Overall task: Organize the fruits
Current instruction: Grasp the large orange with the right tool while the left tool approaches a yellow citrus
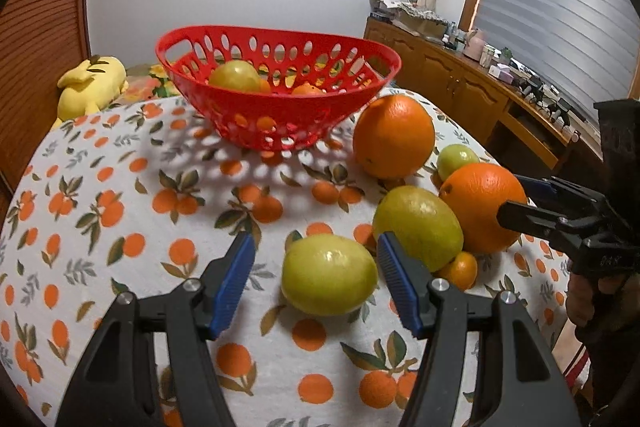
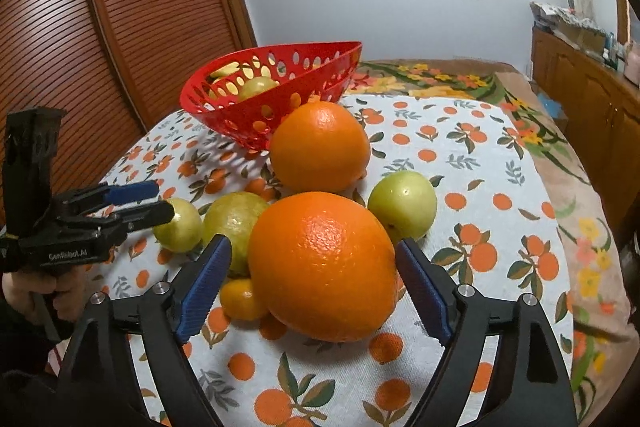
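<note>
The left gripper point(image 1: 316, 277) stands released, its blue pads either side of a yellow-green fruit point(image 1: 329, 274) without pressing it, lined up, I judge, for a grasp; the right gripper point(image 2: 314, 259) is likewise spread wide around the nearest large orange point(image 2: 323, 265), pads clear of the peel. The loose fruit lies clustered on the orange-print tablecloth point(image 1: 120, 187) just before the red perforated basket point(image 1: 276, 83), which already holds a few pieces; that is presumably where the rest belong.
</note>
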